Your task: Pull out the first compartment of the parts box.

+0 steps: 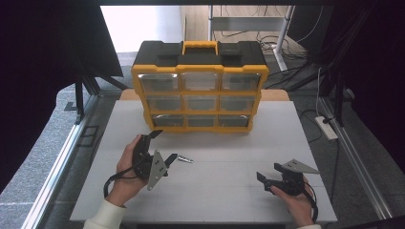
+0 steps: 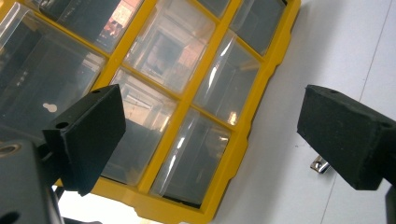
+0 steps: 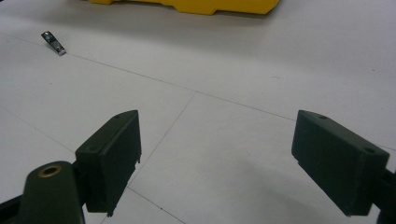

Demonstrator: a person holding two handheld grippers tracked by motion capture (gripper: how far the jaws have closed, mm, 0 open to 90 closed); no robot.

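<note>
Left gripper (image 1: 164,146): fingers (image 2: 88,135) spread wide, nothing between them, held above the tabletop (image 1: 215,191) and rolled onto its side. In the left gripper view the fingers pointed at the lower clear drawers of the yellow organizer (image 2: 187,88); one finger sat over the drawer fronts, the other over bare tabletop. A small metal clip (image 1: 185,160) lay flat on the tabletop just beside the left gripper, toward the middle of the tabletop, touching neither finger. In the left gripper view its end peeked out by the right-hand finger.

Right gripper (image 1: 270,175): fingers (image 3: 112,154) also spread wide, empty, low over the tabletop near the front right, well apart from the clip. In the right gripper view the clip showed far off at upper left, with the organizer's yellow base beyond it.

Organizer stood upright at the back of the tabletop, black top, yellow handle, nine drawers all closed.
</note>
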